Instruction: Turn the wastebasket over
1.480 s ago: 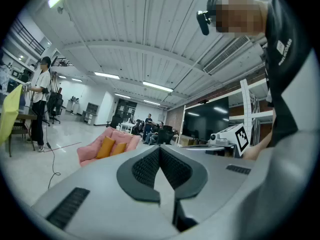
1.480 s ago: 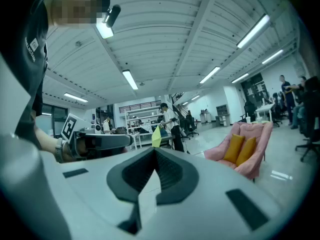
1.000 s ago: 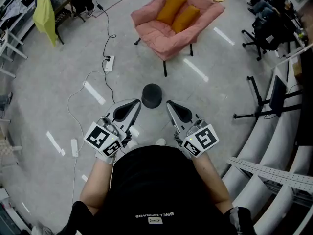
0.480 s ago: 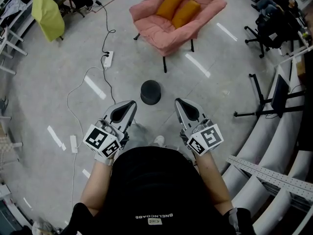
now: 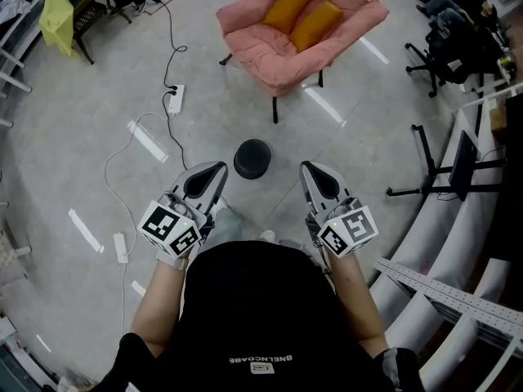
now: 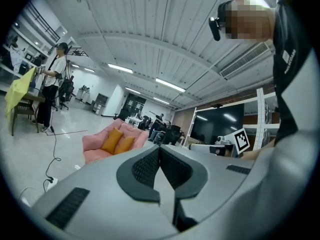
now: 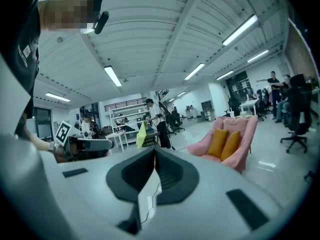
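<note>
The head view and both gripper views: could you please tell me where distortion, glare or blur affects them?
Head view: fisheye curving at the edges, light streaks glaring on the glossy floor, wastebasket sharp. Left gripper view: round black vignette, close foreground soft, armchair clear. Right gripper view: same vignette, bright ceiling strips.

We're in a big open-plan lab-cum-office hall. There's a glossy pale grey floor (image 5: 82, 153) crossed by a white power strip (image 5: 172, 99) and its cables. Around it stand black wheeled office chairs (image 5: 451, 46), white metal shelving racks (image 7: 124, 115), long ceiling strip lights (image 7: 112, 76) and a large dark wall screen (image 6: 220, 123) (plus one soft pink armchair (image 5: 298, 35)).
</note>
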The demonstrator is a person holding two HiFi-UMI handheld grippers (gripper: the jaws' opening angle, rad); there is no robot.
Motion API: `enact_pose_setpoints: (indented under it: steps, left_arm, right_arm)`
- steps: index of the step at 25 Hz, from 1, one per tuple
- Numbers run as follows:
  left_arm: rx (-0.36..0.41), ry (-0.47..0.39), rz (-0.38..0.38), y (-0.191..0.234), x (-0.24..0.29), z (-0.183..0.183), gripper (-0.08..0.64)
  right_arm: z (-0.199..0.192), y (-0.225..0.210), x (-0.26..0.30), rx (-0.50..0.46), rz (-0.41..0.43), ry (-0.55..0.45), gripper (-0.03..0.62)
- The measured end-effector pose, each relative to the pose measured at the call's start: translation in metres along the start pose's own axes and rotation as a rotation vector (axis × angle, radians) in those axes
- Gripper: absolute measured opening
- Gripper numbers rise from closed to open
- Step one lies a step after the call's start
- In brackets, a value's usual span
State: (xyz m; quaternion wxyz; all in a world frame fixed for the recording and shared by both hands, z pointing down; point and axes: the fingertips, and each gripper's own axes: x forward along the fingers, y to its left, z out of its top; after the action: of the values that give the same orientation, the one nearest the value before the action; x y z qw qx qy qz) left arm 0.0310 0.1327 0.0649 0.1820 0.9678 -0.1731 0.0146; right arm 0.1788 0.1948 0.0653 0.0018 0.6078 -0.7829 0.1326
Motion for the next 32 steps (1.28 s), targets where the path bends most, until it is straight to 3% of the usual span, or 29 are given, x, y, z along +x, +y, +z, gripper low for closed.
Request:
enact_pose_setpoints:
  steps: [9, 16, 20, 25, 32]
  left_arm:
    - [-0.031, 0.051, -0.054, 0.080, 0.007, 0.017, 0.014]
    - [-0.062, 0.103, -0.020, 0.095, 0.031, 0.003, 0.014]
    - [-0.083, 0.120, 0.049, 0.094, 0.055, -0.010, 0.015]
    - [-0.156, 0.143, 0.194, 0.099, 0.081, -0.042, 0.015]
    - [-0.268, 0.170, 0.374, 0.122, 0.099, -0.105, 0.017]
  right_arm:
    - [0.013, -0.003, 0.078, 0.004, -0.066, 0.034, 0.011]
    - [0.007, -0.034, 0.101, 0.046, -0.038, 0.072, 0.011]
    - [-0.005, -0.062, 0.113, 0.066, 0.039, 0.125, 0.011]
    - [-0.032, -0.092, 0.126, 0.080, 0.176, 0.240, 0.011]
    - [-0.103, -0.133, 0.159, 0.088, 0.324, 0.418, 0.022]
